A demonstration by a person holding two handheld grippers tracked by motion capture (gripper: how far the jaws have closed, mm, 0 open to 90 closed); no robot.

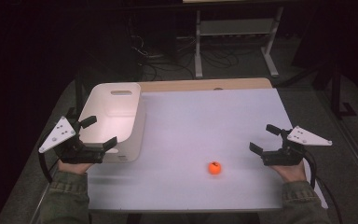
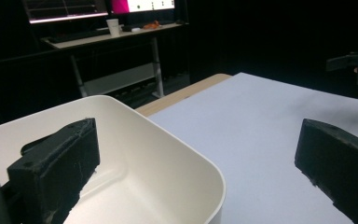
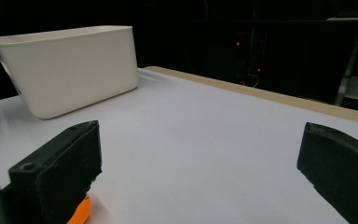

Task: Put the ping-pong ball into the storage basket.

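Here the left tool (image 1: 98,132) hung over the near right corner of the white bin (image 1: 131,95), jaws wide apart and gripping nothing; the right tool (image 1: 266,138) hovered by the table's (image 1: 205,112) right edge, jaws likewise spread and empty; the small orange ball (image 1: 214,168) sat on the white table surface, near the front, just left of the right tool and well apart from the bin; in the right gripper view it (image 3: 80,211) peeked out beside the left-hand jaw.
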